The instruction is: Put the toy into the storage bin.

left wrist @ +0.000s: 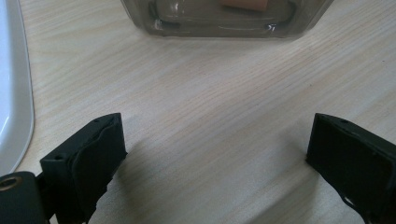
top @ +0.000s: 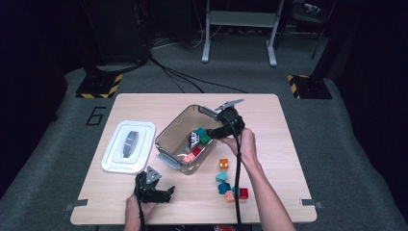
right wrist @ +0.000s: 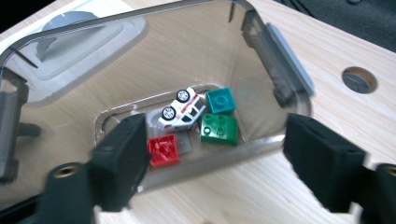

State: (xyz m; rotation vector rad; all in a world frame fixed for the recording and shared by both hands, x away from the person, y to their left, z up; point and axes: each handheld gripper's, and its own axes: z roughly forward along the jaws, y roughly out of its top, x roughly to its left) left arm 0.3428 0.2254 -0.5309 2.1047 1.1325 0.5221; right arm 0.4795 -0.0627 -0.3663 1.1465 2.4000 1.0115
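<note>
- the work in hand looks like loading small toy bricks into the clear smoky plastic tub [top: 179, 129] on the pale wooden bench [top: 269, 125].
- the right tongs [right wrist: 212, 158] hang over the tub's rim, jaws apart, nothing between them; a green square brick [right wrist: 219, 128], teal brick [right wrist: 220, 100], red brick [right wrist: 163, 150] and white toy car [right wrist: 182, 109] lie inside.
- the left tongs [left wrist: 215, 149] rest low on the bench near the white lid [top: 129, 146], jaws apart and empty.
- next, i judge, the right tongs need to swing back to the loose bricks [top: 230, 185] beside the tub and close on one.

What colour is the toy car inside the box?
White toy car, with some red marking; the right gripper view shows it best.
</note>
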